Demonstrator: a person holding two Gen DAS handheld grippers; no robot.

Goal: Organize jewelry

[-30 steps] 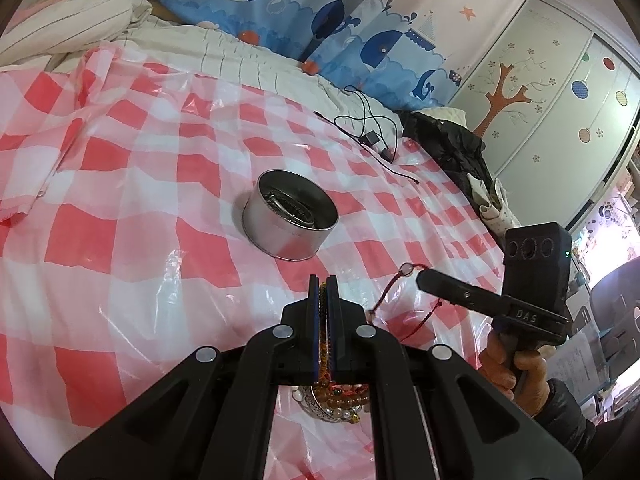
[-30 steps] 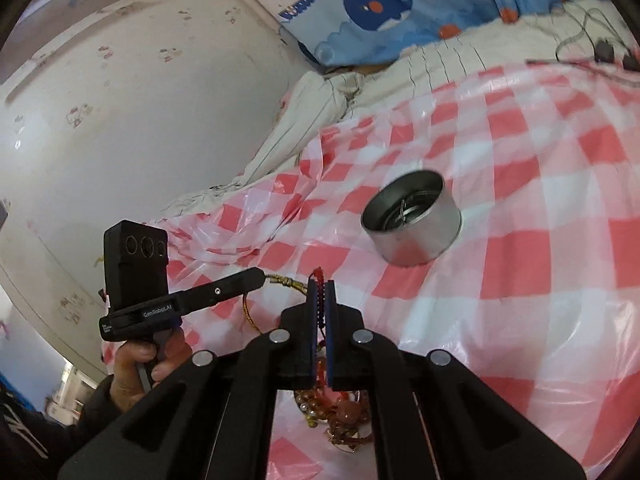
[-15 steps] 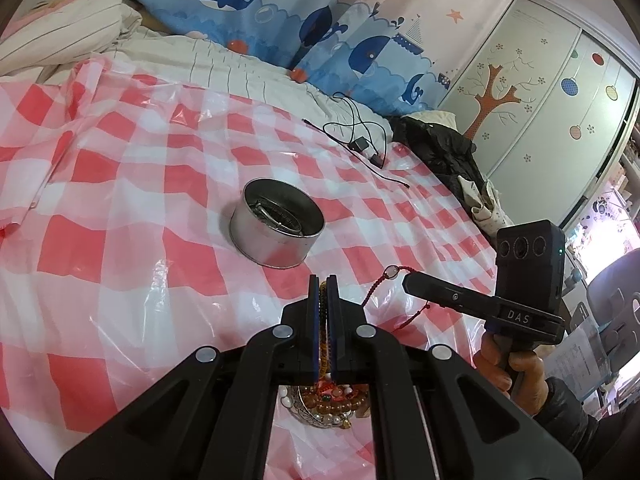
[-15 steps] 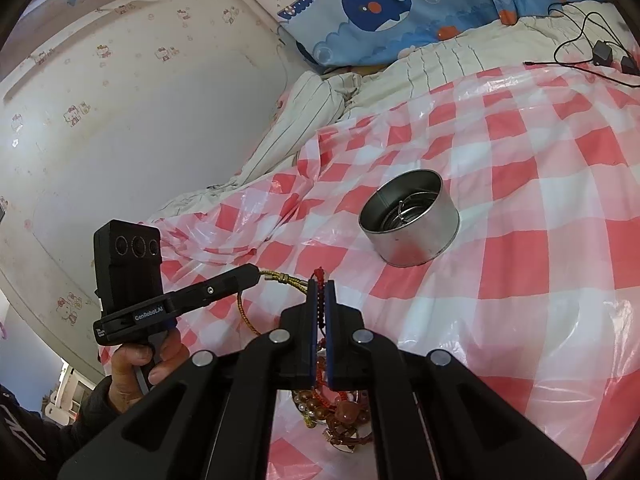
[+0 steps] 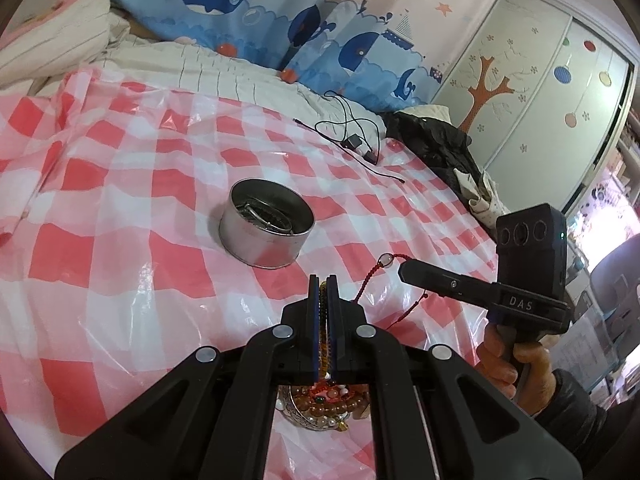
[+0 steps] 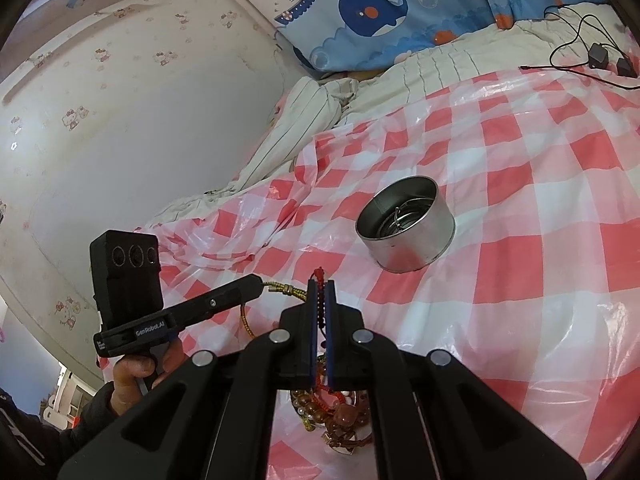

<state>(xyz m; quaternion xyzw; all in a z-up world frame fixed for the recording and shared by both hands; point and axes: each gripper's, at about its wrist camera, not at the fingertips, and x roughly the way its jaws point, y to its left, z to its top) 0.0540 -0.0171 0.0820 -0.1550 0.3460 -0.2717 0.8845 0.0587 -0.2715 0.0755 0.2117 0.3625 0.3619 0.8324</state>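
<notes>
My left gripper (image 5: 323, 280) is shut on a gold chain bracelet (image 6: 285, 290), lifted above the jewelry pile (image 5: 326, 404). My right gripper (image 6: 319, 285) is shut on a red cord bracelet (image 5: 370, 276) with a clear bead, also lifted. The pile of beaded bracelets lies under both grippers and also shows in the right wrist view (image 6: 340, 412). A round metal tin (image 5: 266, 222) with a silver bangle inside stands on the red-and-white checked plastic sheet (image 5: 120, 200), a little beyond both grippers. The tin also shows in the right wrist view (image 6: 406, 224).
Black cables and a charger (image 5: 356, 142) lie at the far edge of the sheet. A dark jacket (image 5: 436, 148) lies at the right. Striped bedding (image 6: 304, 116) and a whale-print curtain (image 5: 280, 12) are behind. A wall (image 6: 120, 120) is at the left.
Both grippers have risen a little with their bracelets held; the cord and chain hang higher above the pile. The tin has not moved.
</notes>
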